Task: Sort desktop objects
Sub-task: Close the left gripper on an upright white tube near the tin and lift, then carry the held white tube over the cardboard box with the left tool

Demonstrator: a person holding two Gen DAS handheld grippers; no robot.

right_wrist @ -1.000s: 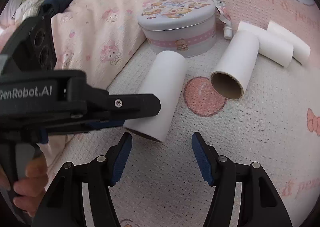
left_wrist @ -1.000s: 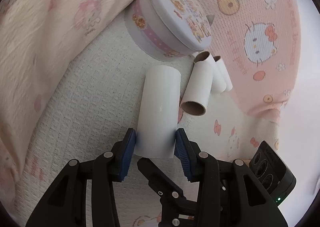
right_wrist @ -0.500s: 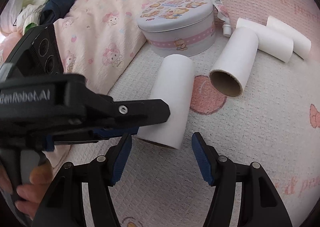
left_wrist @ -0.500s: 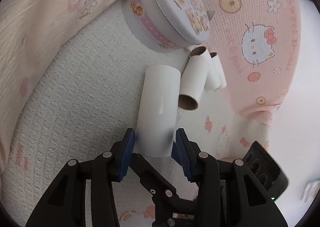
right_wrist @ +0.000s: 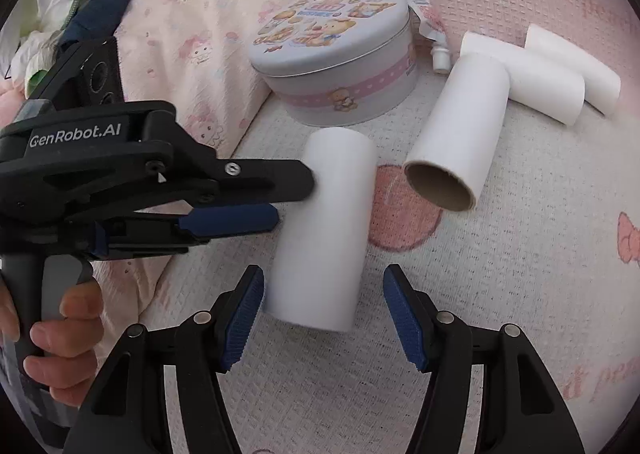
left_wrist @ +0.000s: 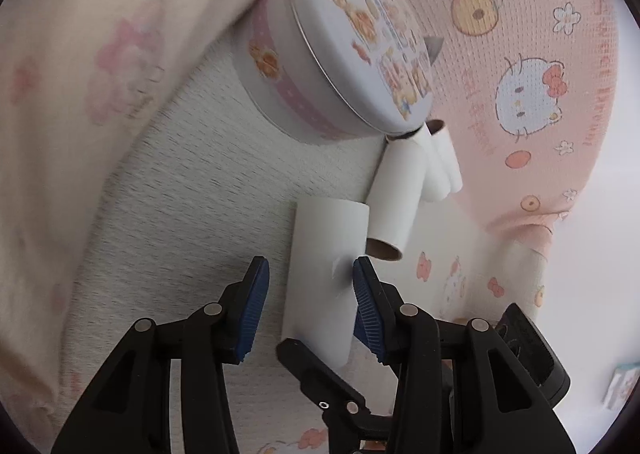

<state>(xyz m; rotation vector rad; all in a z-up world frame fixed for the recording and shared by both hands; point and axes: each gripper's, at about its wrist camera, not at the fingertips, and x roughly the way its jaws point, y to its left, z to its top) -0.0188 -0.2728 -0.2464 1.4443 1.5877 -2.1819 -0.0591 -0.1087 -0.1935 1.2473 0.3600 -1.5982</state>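
The left gripper [left_wrist: 306,294] stood with its jaws parted about the near end of the wide white paper roll [left_wrist: 326,266], one pad touching it, the other apart; the right gripper [right_wrist: 323,314] hung spread and empty before the same roll, which lay on the white waffle-weave blanket [right_wrist: 520,254]. A sound regrasp probably required centring first. Beyond lay the narrower white cardboard tube [right_wrist: 460,134] and the round cartoon-printed tin [right_wrist: 340,66].

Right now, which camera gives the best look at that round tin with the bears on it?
The right wrist view. There the tin sits upright and sharp, showing its lid, pink band and side bear. In the left wrist view the tin appears tilted and blurred, though lid and band still show.
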